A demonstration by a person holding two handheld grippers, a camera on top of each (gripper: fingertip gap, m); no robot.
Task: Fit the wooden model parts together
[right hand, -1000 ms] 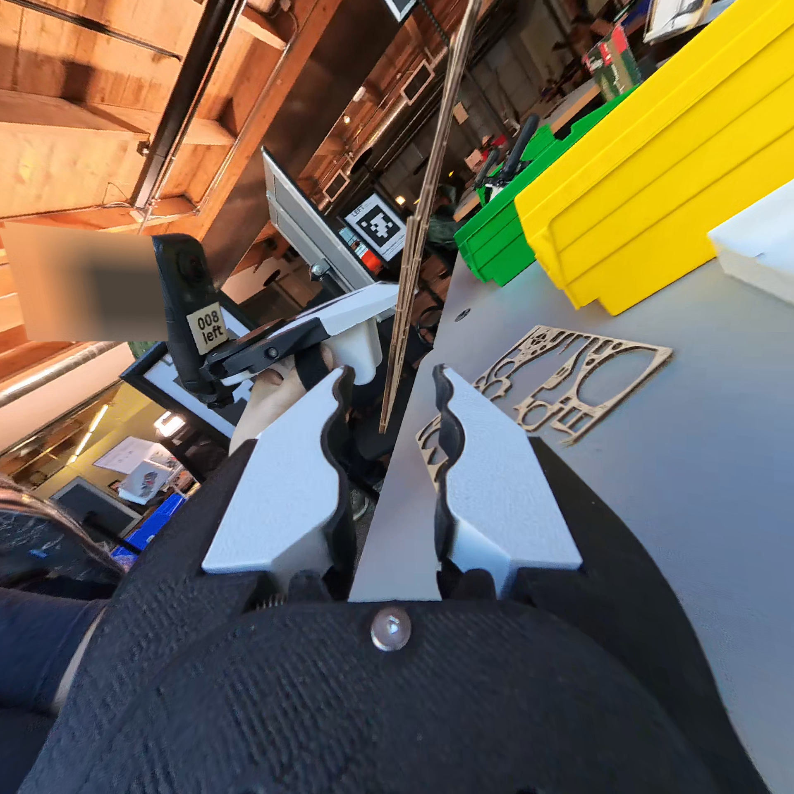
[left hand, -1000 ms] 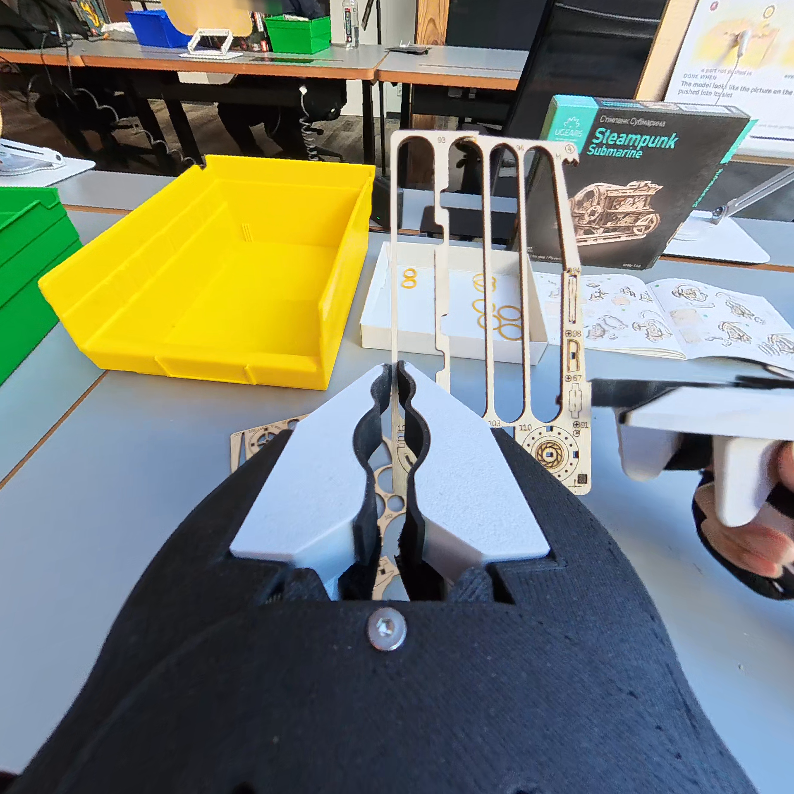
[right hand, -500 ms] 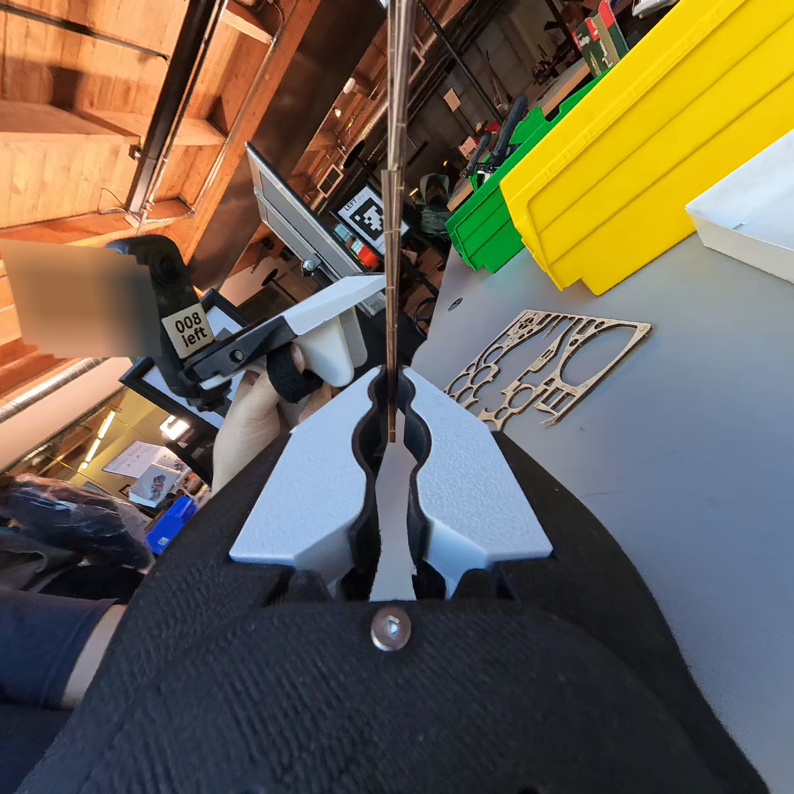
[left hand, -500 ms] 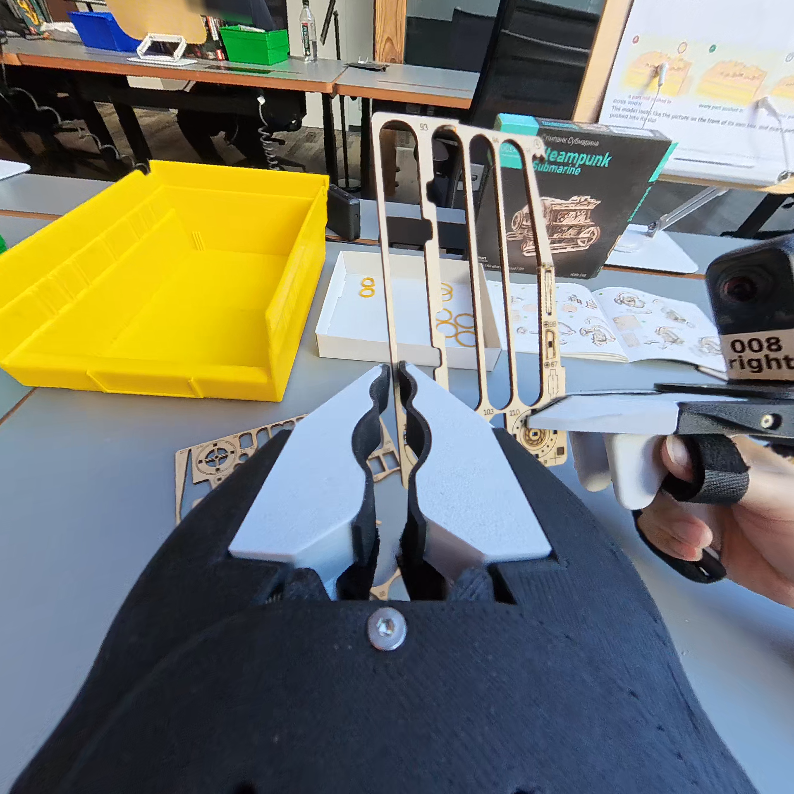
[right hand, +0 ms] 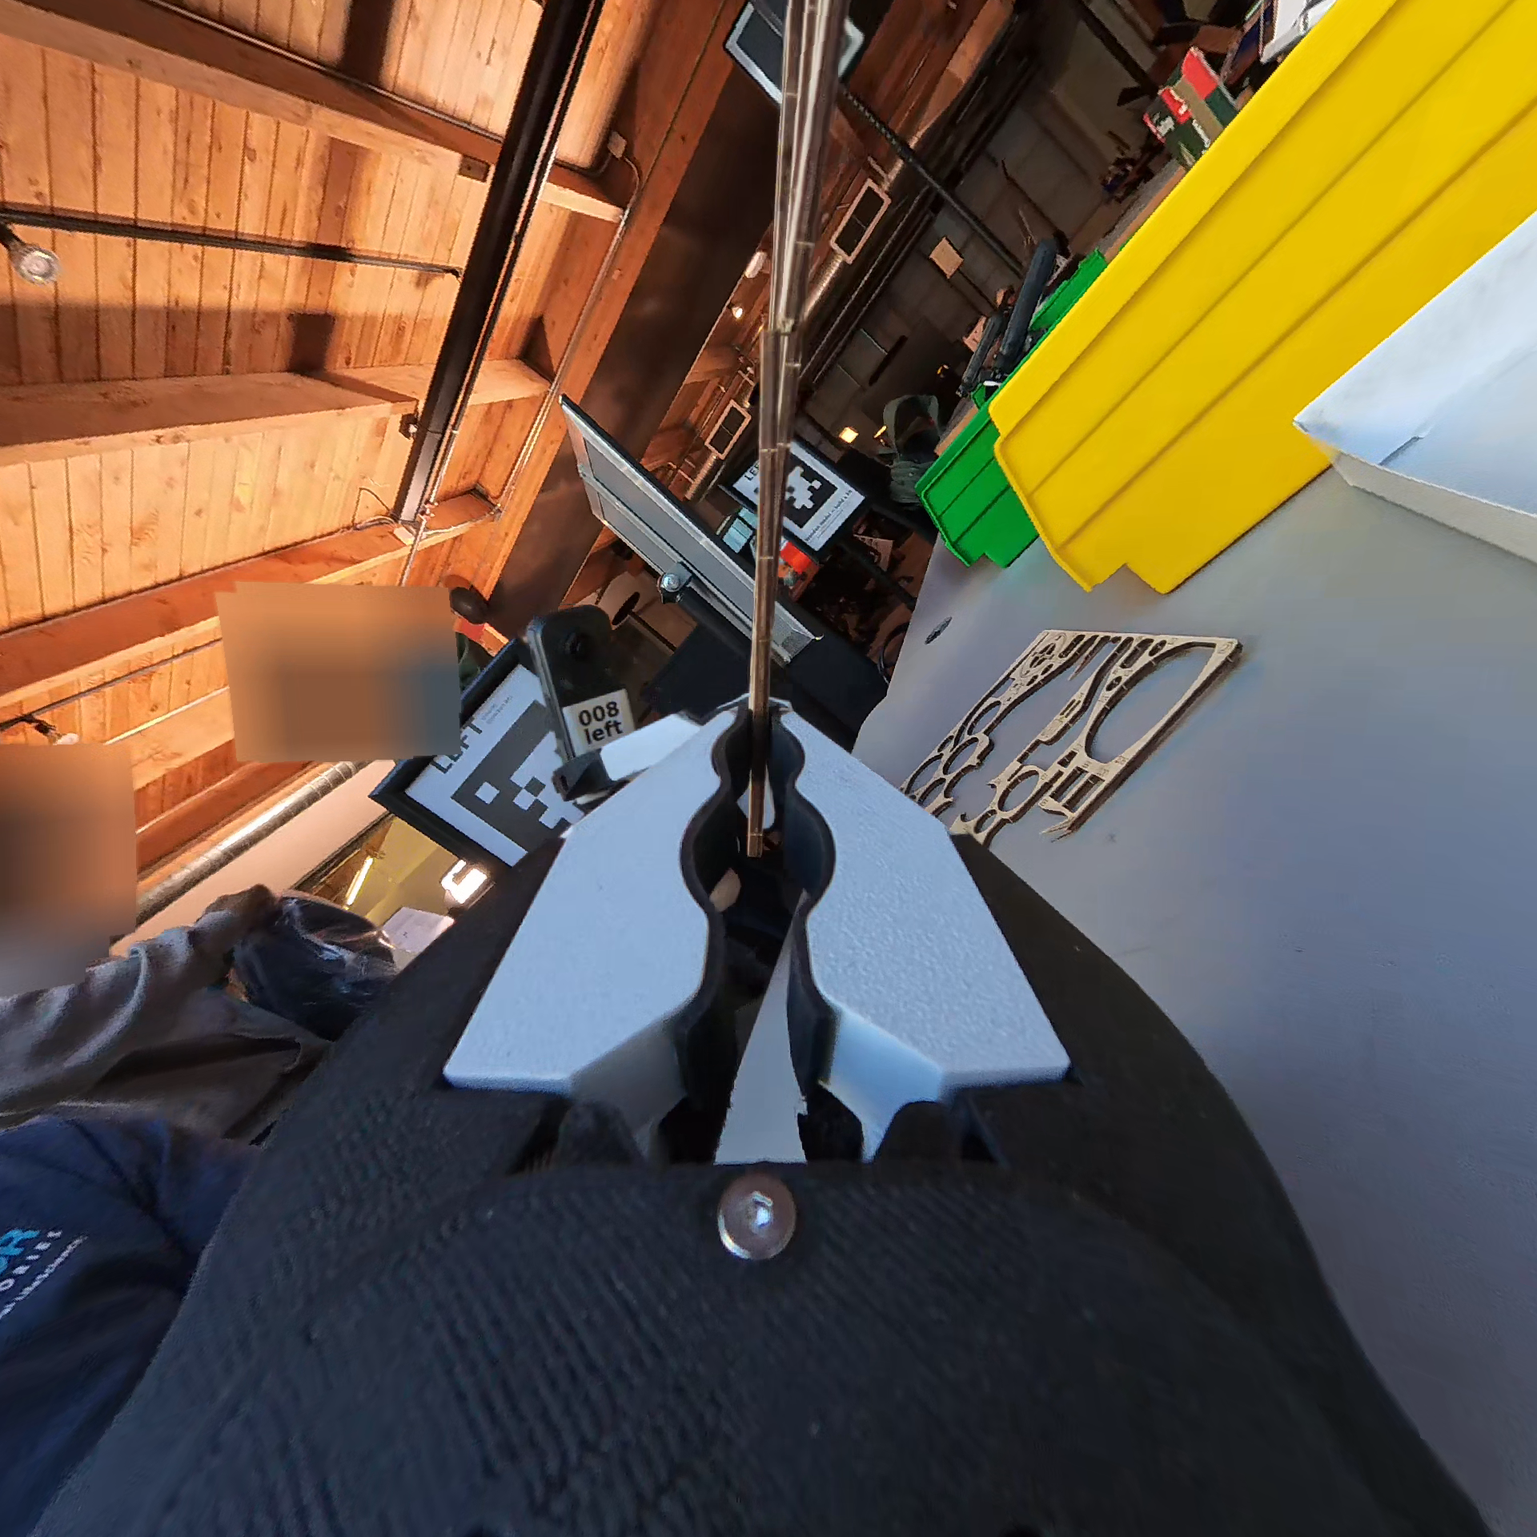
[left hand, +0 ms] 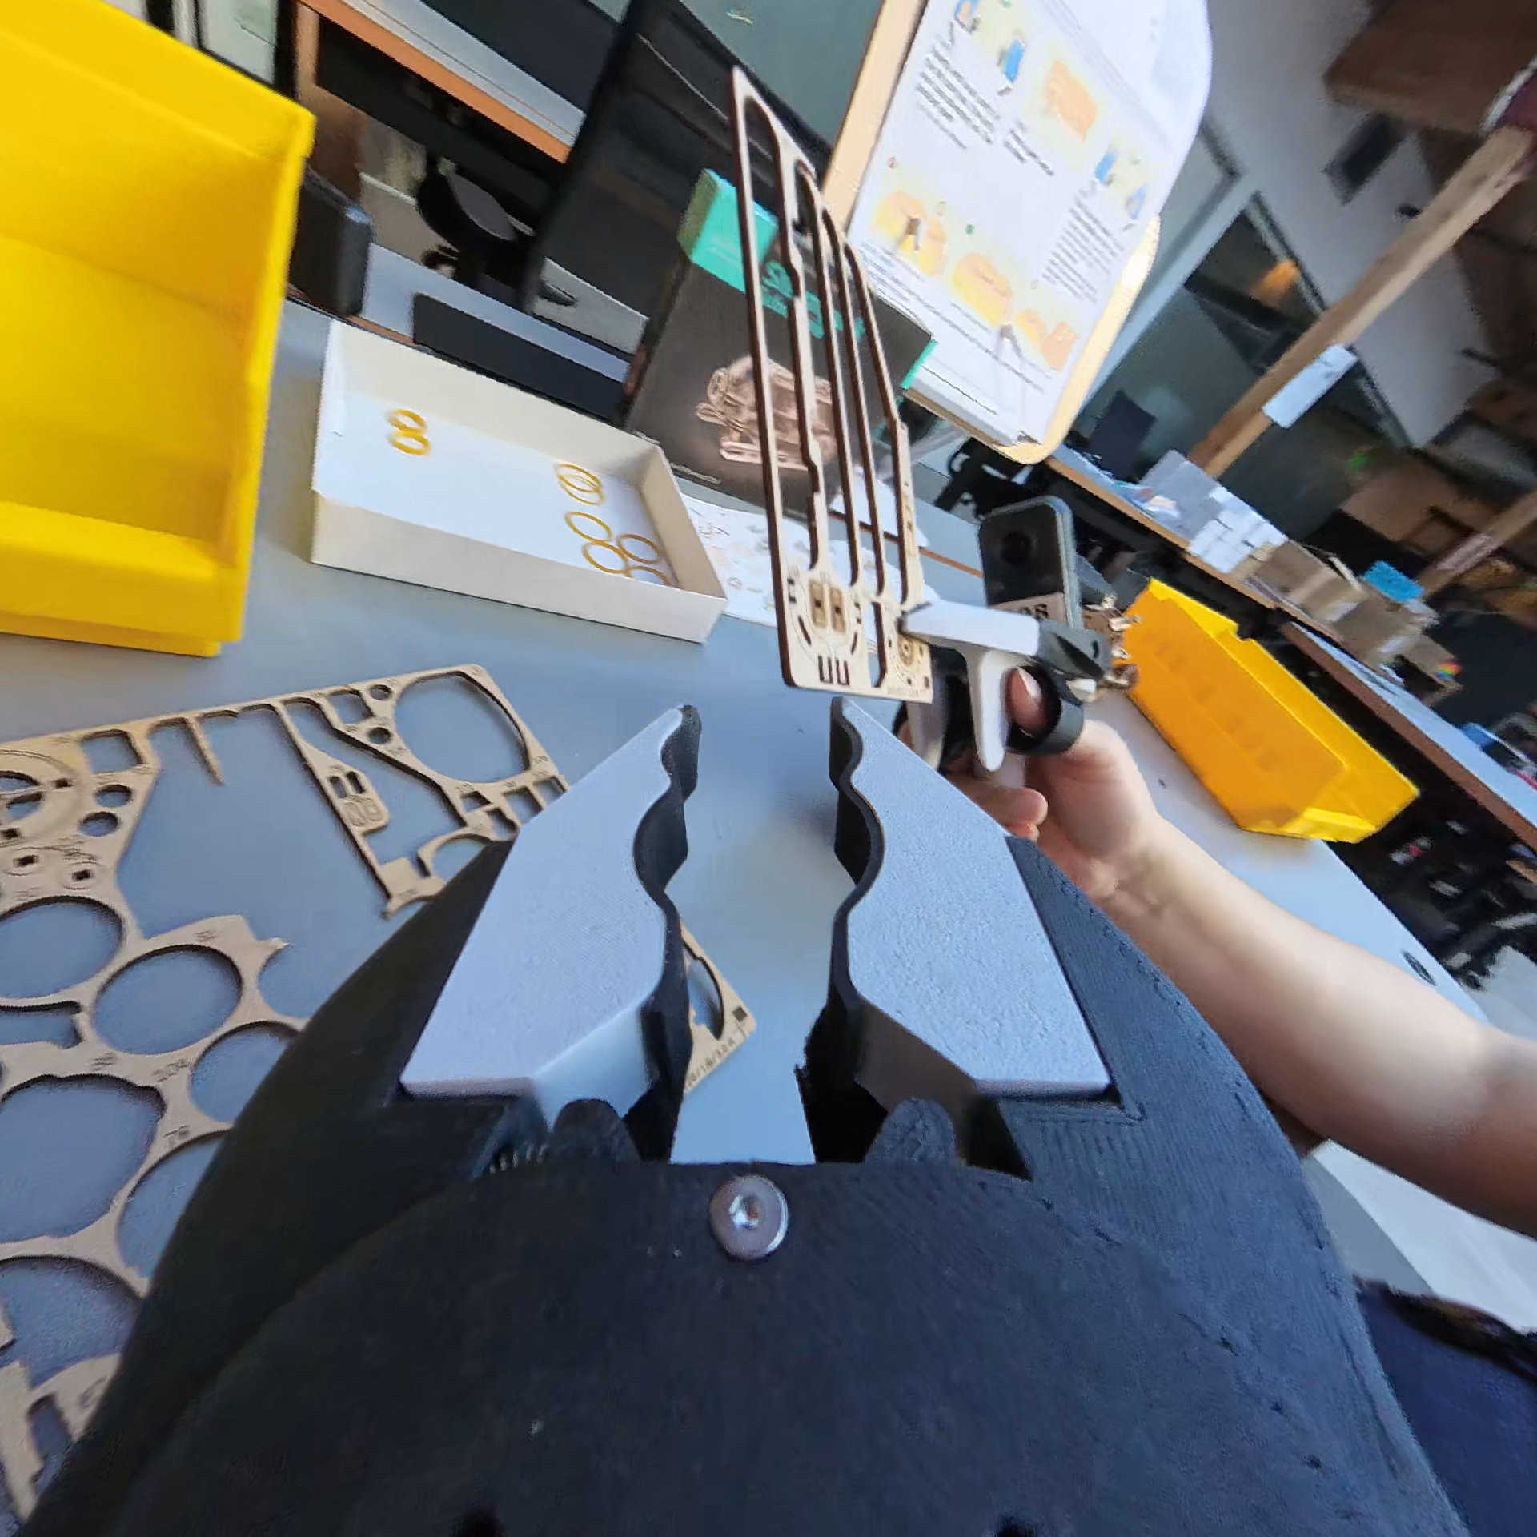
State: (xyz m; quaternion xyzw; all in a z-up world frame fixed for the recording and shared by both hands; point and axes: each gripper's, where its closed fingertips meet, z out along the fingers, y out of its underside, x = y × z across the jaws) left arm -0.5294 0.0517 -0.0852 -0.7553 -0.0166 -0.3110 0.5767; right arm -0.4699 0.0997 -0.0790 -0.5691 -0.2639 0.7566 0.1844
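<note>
Right fingers [right hand: 873, 832] clamp upright wooden sheet [left hand: 832, 432]; left fingers [left hand: 582, 898] spread.

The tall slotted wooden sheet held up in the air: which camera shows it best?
The left wrist view: the tall slotted wooden sheet faces it almost flat, showing the long slots, with the right gripper pinching its lower corner. The right wrist view shows only its thin edge between closed fingers.

A yellow bin [left hand: 125, 333] sits at the grey table's [left hand: 499, 665] far left edge, a shallow white tray [left hand: 499, 574] holding yellow rings [left hand: 611, 545] just beside it, another yellow bin [left hand: 1264, 740] near the right edge.
</note>
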